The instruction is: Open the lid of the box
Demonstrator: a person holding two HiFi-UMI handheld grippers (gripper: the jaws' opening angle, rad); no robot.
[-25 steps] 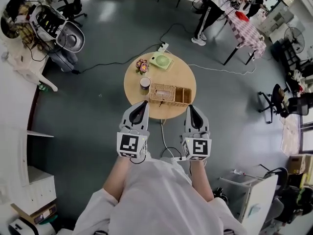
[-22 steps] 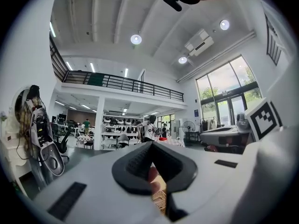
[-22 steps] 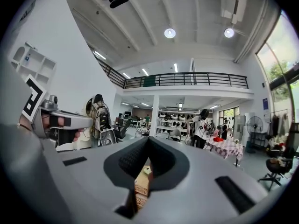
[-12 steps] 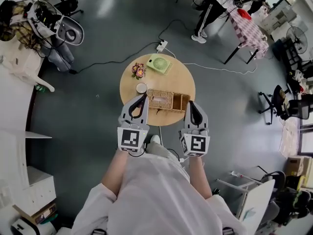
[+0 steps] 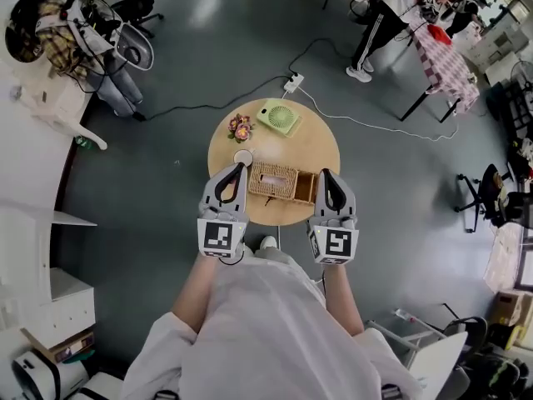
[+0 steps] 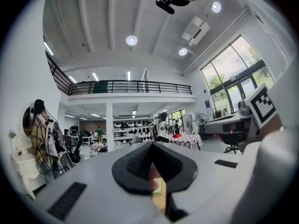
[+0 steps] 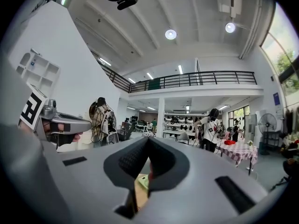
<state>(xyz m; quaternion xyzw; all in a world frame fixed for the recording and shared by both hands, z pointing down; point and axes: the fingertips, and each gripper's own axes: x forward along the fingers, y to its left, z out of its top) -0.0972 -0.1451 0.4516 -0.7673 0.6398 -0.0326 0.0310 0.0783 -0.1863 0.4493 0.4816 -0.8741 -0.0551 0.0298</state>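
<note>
A wicker box (image 5: 283,183) lies on the round wooden table (image 5: 312,144), with a woven lid (image 5: 271,178) over its left part and an uncovered compartment (image 5: 305,188) at its right end. My left gripper (image 5: 238,168) is shut and hovers just left of the box, holding nothing. On the other side, my right gripper (image 5: 325,174) is shut beside the box's right end, also holding nothing. Neither touches the box. In the left gripper view the left gripper (image 6: 150,146) shows touching tips; the right gripper (image 7: 148,142) does so in the right gripper view.
On the table stand a green fan (image 5: 278,118), a small flower pot (image 5: 241,127) and a white cup (image 5: 243,157) close to my left gripper. A power strip (image 5: 292,82) with cables lies on the floor behind. People stand by a checked table (image 5: 445,61) far right.
I have come closer to the table. Both grippers moved forward over its near edge and now flank the box. Their jaws have stayed shut.
</note>
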